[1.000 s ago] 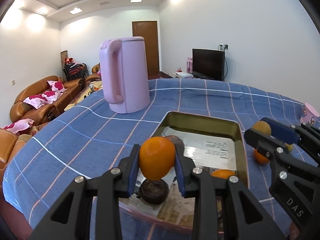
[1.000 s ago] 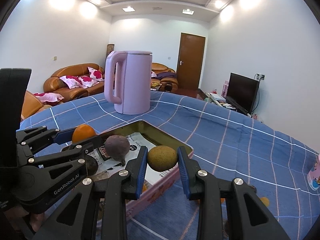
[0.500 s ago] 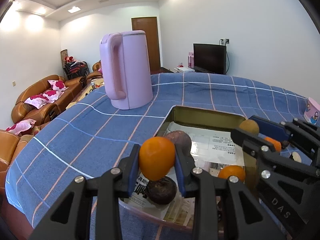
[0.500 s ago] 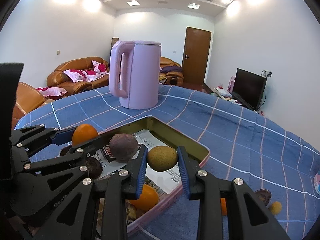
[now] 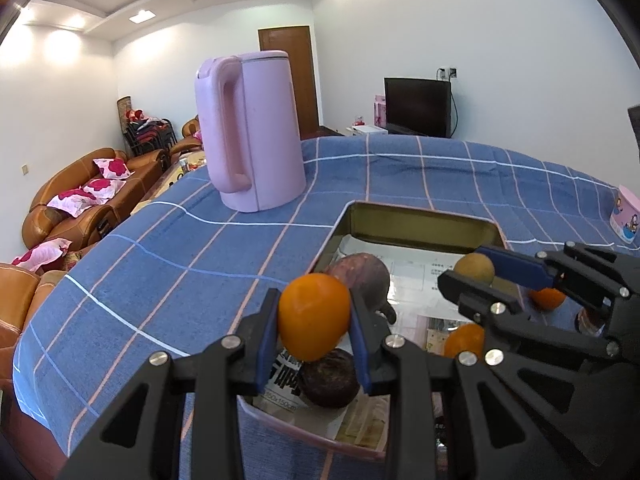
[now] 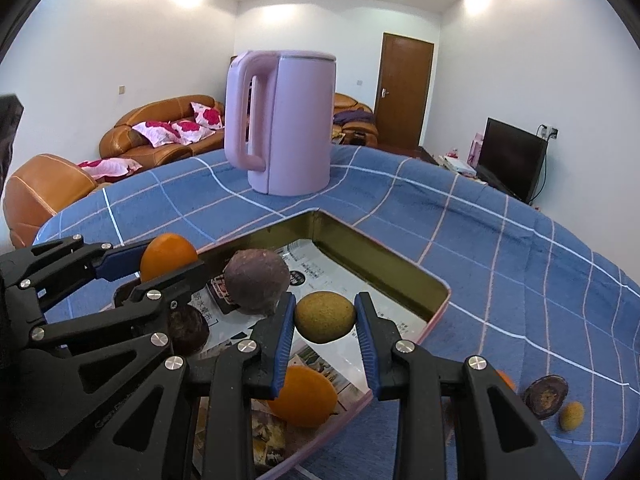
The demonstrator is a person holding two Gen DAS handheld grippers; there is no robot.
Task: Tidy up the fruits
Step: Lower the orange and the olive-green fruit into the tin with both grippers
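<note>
My left gripper (image 5: 314, 330) is shut on an orange (image 5: 313, 316) and holds it above the near left corner of the metal tray (image 5: 420, 224). My right gripper (image 6: 325, 317) is shut on a brownish-green round fruit (image 6: 325, 317) above the tray (image 6: 384, 276). In the tray lie a large purple fruit (image 6: 256, 282), a dark wrinkled fruit (image 5: 328, 378) and an orange (image 6: 304, 396) on printed paper. The right gripper (image 5: 486, 268) also shows in the left wrist view, and the left gripper (image 6: 160, 260) in the right wrist view.
A tall pink kettle (image 5: 252, 132) stands on the blue checked tablecloth (image 5: 180, 248) behind the tray. Right of the tray lie a dark wrinkled fruit (image 6: 546, 396), a small brown fruit (image 6: 571, 416) and an orange (image 5: 546, 298). A pink cup (image 5: 626, 216) stands far right.
Both grippers have moved forward and further over the tray with their fruits still held. The right gripper has shifted left, from the tray's right edge to above its inside.
</note>
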